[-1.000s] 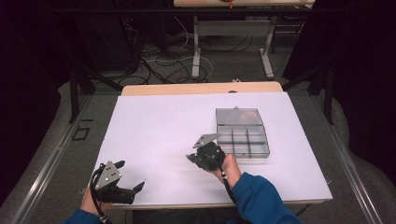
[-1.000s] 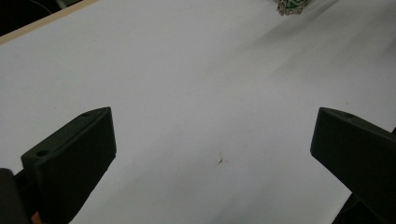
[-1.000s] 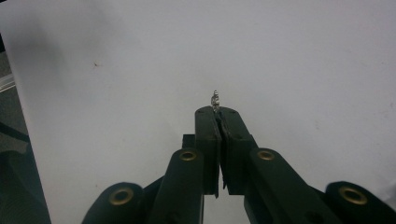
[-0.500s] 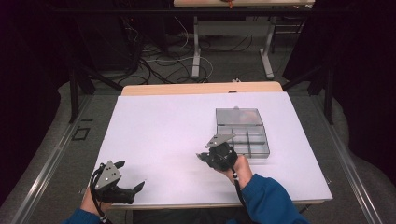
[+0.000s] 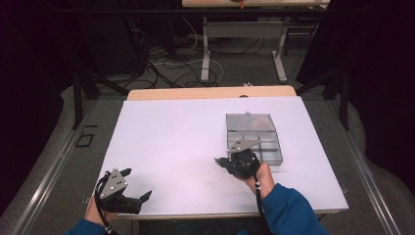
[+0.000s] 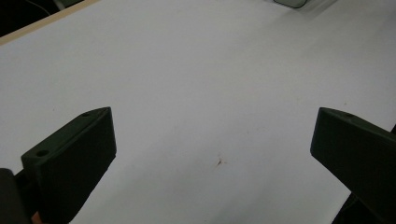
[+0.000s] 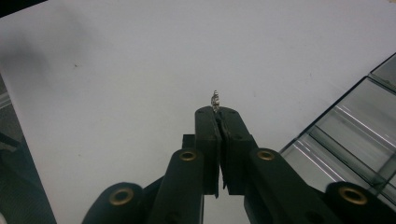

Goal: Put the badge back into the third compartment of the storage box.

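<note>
White laminate covers the table point(image 5: 186, 147), a broad rectangular top with a pale wooden strip along its far edge, and its matte surface runs under both tools. At the near left corner the left gripper point(image 5: 136, 185), a black two-jaw tool with a grey three-cornered plate on top, sits low over the table in a hand whose blue sleeve point(image 5: 85, 228) shows at the bottom edge; in the left gripper view its jaws stand wide apart with nothing between them, bare white surface and a tiny dark speck point(image 6: 219, 162) showing in the gap. Right of centre, the right gripper point(image 5: 219, 162) of the same make is held by a hand in a blue sleeve, its tip pointing toward the left over the table, just beside the near left corner of the box. In the right gripper view its jaws are pressed together on a tiny silver metal part point(image 7: 215, 99), which sticks up out of the tip; too small to tell what it is. Farthest right lies the clear plastic compartment box point(image 5: 254, 137), flat on the table, its dividers visible through the transparent walls.
</note>
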Available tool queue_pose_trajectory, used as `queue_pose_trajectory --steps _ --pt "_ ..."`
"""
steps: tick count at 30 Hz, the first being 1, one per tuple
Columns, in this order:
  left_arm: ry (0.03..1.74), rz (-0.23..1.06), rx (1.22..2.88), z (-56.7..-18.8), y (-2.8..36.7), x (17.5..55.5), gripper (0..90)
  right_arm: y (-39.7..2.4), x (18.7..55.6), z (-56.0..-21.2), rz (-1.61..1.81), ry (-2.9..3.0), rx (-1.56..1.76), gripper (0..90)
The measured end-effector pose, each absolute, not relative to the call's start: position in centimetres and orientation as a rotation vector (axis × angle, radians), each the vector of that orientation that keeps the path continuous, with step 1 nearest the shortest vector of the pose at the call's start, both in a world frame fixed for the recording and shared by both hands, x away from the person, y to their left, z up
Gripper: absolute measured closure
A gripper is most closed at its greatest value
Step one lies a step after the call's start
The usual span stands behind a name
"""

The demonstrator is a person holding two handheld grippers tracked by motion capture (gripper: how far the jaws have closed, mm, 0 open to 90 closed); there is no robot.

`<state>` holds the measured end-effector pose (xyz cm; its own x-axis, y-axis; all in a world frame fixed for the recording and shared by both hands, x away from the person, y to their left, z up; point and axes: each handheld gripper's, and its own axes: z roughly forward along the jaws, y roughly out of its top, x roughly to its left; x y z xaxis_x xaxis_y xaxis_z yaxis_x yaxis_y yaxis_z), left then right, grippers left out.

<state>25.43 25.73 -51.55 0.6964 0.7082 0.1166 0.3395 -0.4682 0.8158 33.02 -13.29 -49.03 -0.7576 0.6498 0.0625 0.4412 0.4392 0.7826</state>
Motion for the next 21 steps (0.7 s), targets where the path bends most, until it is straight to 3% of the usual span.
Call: queue_pose_trajectory --steps 21 --pt "0.800 0.570 2.091 -51.5 25.7 25.4 0.4 -16.5 32.5 -48.4 1.233 2.372 1.004 87.4"
